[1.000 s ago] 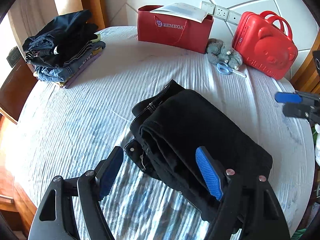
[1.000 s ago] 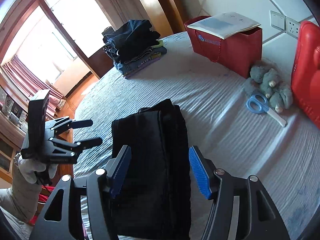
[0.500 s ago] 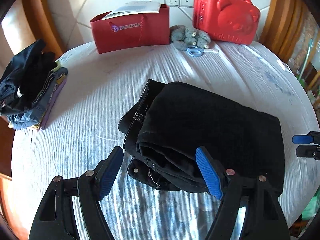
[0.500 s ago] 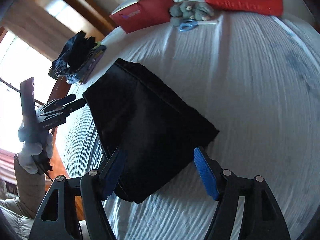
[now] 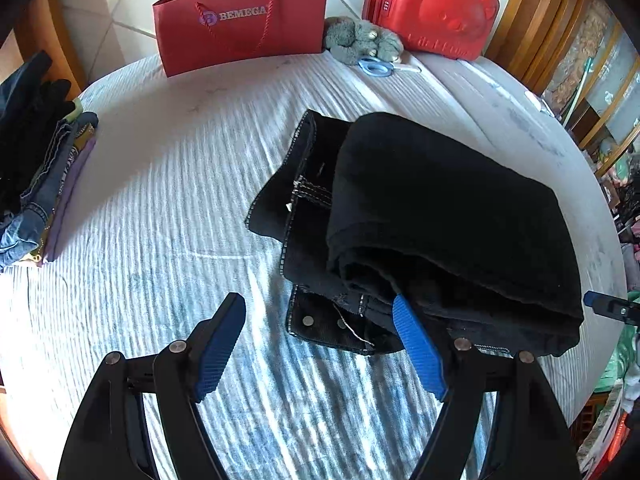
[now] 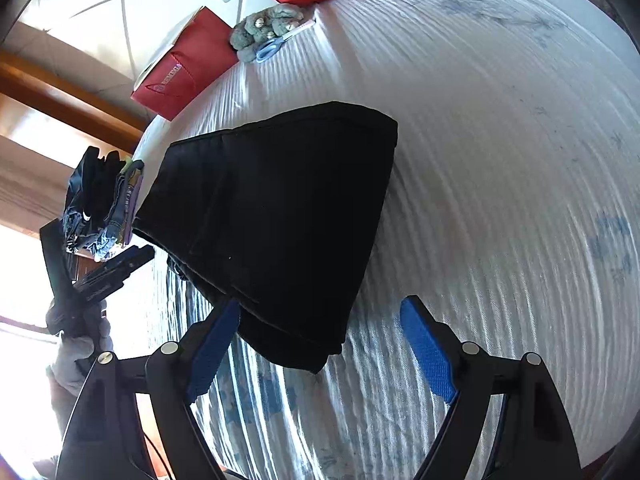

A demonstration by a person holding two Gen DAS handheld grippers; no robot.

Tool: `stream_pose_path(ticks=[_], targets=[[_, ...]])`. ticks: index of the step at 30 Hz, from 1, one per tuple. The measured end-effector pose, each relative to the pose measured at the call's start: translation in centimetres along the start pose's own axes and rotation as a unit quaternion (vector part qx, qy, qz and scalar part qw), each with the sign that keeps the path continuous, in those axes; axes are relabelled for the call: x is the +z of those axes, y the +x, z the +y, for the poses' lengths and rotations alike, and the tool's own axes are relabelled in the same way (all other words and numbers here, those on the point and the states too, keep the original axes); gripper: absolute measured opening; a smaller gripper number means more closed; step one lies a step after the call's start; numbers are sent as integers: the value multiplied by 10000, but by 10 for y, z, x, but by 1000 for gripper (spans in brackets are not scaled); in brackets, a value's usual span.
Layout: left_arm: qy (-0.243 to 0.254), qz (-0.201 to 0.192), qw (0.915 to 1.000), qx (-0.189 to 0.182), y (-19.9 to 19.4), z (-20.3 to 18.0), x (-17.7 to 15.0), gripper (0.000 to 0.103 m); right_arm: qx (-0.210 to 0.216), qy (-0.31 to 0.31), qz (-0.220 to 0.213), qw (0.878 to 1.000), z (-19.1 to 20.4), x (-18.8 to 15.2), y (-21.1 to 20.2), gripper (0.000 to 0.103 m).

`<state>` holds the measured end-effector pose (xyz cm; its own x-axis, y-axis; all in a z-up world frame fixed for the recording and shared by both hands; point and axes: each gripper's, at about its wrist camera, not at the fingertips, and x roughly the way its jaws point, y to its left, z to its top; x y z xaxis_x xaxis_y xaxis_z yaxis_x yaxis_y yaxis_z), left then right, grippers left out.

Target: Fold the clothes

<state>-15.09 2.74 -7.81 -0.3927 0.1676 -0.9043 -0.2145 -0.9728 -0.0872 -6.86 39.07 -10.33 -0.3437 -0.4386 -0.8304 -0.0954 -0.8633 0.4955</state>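
Observation:
Folded black trousers lie on the white ribbed tablecloth, waistband and snaps toward me. My left gripper is open and empty, hovering just in front of the waistband end. In the right wrist view the same trousers lie as a dark folded block, and my right gripper is open and empty over their near corner. The left gripper shows at that view's left edge; a right gripper fingertip shows at the left wrist view's right edge.
A stack of folded jeans and dark clothes sits at the table's left. At the back stand a red paper bag, a grey plush toy, blue scissors and a red bear case. Wooden chairs flank the table.
Both grippers have swung around the trousers, the left to the waistband end, the right to the opposite corner and rolled. Both stayed open; the trousers have not moved.

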Motion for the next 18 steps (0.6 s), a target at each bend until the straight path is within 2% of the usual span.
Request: stream_pose_path(ticks=[2, 4, 7, 11, 18], targets=[[-120, -10, 9999, 94, -4, 10, 5, 78, 11, 74, -86, 9999, -3, -1, 3, 82], [-214, -90, 9997, 31, -7, 14, 12, 78, -16, 79, -61, 9999, -5, -2, 7, 82], [-99, -87, 9999, -64, -1, 11, 28, 79, -59, 122, -50, 9999, -7, -5, 11, 82], [37, -95, 9996, -274, 20, 13, 57, 79, -72, 357, -188, 9992, -7, -11, 8, 82], [461, 238, 9967, -628, 68, 17, 91, 79, -202, 853, -591, 9944, -5, -12, 6, 84]])
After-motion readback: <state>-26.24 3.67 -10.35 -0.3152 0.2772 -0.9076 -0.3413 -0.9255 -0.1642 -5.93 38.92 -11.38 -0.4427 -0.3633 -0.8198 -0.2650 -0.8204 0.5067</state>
